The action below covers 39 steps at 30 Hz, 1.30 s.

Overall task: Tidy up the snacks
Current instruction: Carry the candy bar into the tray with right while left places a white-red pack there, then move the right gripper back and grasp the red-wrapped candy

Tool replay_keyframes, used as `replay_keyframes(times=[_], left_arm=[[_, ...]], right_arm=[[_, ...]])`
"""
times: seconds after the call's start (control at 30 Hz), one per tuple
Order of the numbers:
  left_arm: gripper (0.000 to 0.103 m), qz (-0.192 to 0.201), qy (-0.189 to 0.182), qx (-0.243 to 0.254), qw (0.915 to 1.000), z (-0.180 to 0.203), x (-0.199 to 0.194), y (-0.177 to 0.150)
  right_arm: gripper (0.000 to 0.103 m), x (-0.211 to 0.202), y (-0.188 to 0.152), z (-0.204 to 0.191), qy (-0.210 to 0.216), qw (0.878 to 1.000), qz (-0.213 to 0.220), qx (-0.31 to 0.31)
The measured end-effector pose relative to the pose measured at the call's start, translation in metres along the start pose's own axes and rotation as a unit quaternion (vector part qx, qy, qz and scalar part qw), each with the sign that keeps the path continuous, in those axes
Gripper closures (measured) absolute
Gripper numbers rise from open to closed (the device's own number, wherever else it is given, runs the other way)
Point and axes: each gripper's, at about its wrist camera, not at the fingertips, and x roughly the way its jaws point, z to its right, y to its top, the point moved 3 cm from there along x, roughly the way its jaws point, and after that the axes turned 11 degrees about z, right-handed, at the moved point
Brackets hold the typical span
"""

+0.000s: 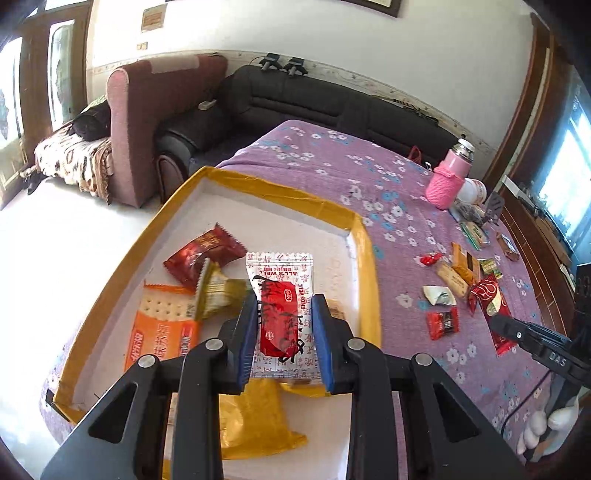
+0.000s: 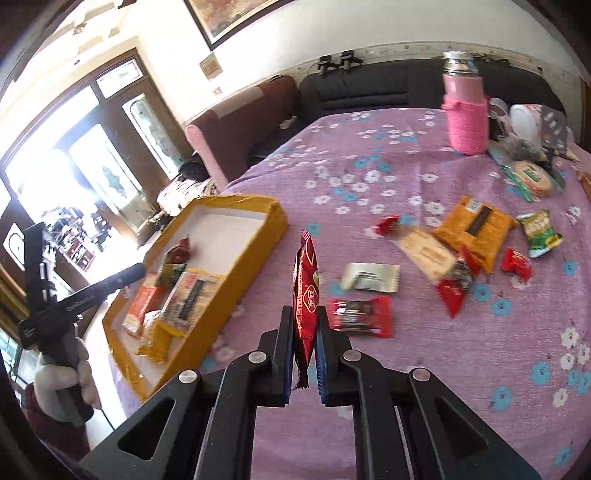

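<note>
Black linkage arms, silver pivot screws, blue-padded fingers [image 1: 248,332]; white glove [image 2: 61,380], maroon sleeve [image 2: 55,424]

Purple floral tablecloth [image 2: 424,369] covers table. Pink flask [image 2: 464,110], steel cap, in knitted sleeve, upright at far edge. Black sofa [image 1: 314,107] behind table; maroon armchair [image 1: 147,122] beside it. Framed picture [image 2: 236,18] on wall.

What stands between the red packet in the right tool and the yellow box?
Nothing visible. The right tool holds the red packet upright above bare tablecloth, and the stretch toward the yellow box on its left shows no snacks or other objects.
</note>
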Motion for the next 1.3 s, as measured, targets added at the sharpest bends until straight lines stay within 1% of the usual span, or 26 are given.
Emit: replay_keyframes(times=[0.1,0.2,0.27,0.33,0.43,0.5,0.53,0.6,0.63,0.7,0.77,0.8,0.83,0.9,0.93,0.97,1.03,1.07,1.1,1.17,1.23,1.27,1.3], left_arm=[[0.077,-0.018,0.012,-0.012,0.9997,-0.017,0.015,-0.003],[0.077,-0.029,0.031,-0.021,0.9989,-0.031,0.024,-0.004],[0.076,-0.035,0.037,-0.026,0.9984,-0.039,0.026,-0.008],[0.076,-0.034,0.031,-0.033,0.9984,-0.044,0.024,-0.010],[0.076,-0.019,0.019,-0.044,0.9987,-0.050,0.010,-0.010],[0.074,-0.001,0.014,-0.046,0.9989,-0.051,-0.003,-0.006],[0.074,0.008,0.011,-0.046,0.9988,-0.052,-0.010,-0.004],[0.073,0.028,0.008,-0.045,0.9985,-0.051,-0.024,-0.002],[0.071,0.037,0.006,-0.046,0.9982,-0.050,-0.031,-0.001],[0.064,0.055,0.002,-0.055,0.9970,-0.050,-0.043,0.001],[0.062,0.069,-0.004,-0.065,0.9955,-0.048,-0.052,0.001],[0.062,0.076,-0.006,-0.072,0.9945,-0.047,-0.056,0.001],[0.062,0.081,-0.008,-0.079,0.9935,-0.045,-0.059,0.000],[0.060,0.093,-0.006,-0.082,0.9923,-0.041,-0.064,-0.004],[0.058,0.097,0.000,-0.079,0.9921,-0.037,-0.065,-0.006],[0.053,0.100,0.004,-0.078,0.9920,-0.035,-0.066,-0.008],[0.051,0.099,0.004,-0.086,0.9913,-0.030,-0.064,-0.011],[0.047,0.098,0.008,-0.093,0.9908,-0.028,-0.064,-0.012],[0.040,0.096,0.014,-0.101,0.9902,-0.027,-0.065,-0.013],[0.034,0.093,0.021,-0.107,0.9897,-0.020,-0.064,-0.014],[0.034,0.092,0.002,-0.106,0.9901,-0.008,-0.066,-0.016],[0.034,0.092,-0.002,-0.105,0.9902,-0.002,-0.066,-0.017],[0.034,0.092,-0.005,-0.102,0.9905,0.004,-0.067,-0.018]], right_arm=[[0.093,0.026,-0.002,-0.045,0.044,0.998,-0.033,-0.013],[0.094,0.055,-0.010,-0.082,0.078,0.994,-0.070,-0.015],[0.094,0.073,-0.019,-0.102,0.100,0.990,-0.098,-0.013],[0.094,0.085,-0.030,-0.119,0.118,0.985,-0.120,-0.018],[0.093,0.108,-0.041,-0.139,0.122,0.982,-0.143,-0.030],[0.094,0.124,-0.045,-0.142,0.119,0.980,-0.158,-0.024],[0.094,0.130,-0.045,-0.141,0.111,0.981,-0.160,-0.022],[0.094,0.140,-0.041,-0.136,0.090,0.984,-0.155,-0.025],[0.091,0.143,-0.038,-0.134,0.086,0.984,-0.151,-0.026],[0.089,0.141,-0.032,-0.135,0.080,0.985,-0.145,-0.036],[0.079,0.130,-0.030,-0.138,0.082,0.986,-0.134,-0.046],[0.069,0.123,-0.030,-0.139,0.085,0.987,-0.127,-0.049],[0.062,0.115,-0.030,-0.140,0.086,0.988,-0.117,-0.052],[0.055,0.099,-0.029,-0.138,0.085,0.990,-0.096,-0.056],[0.054,0.090,-0.029,-0.136,0.085,0.991,-0.087,-0.055],[0.054,0.082,-0.029,-0.133,0.086,0.992,-0.081,-0.052],[0.054,0.071,-0.026,-0.127,0.085,0.993,-0.067,-0.050],[0.053,0.064,-0.024,-0.124,0.081,0.994,-0.057,-0.051],[0.053,0.056,-0.021,-0.120,0.077,0.995,-0.045,-0.053],[0.047,0.038,-0.016,-0.110,0.067,0.996,-0.016,-0.057],[0.036,0.014,-0.010,-0.093,0.049,0.997,0.018,-0.062],[0.033,0.003,-0.007,-0.085,0.038,0.996,0.039,-0.067],[0.026,-0.008,-0.005,-0.075,0.029,0.995,0.061,-0.071]])
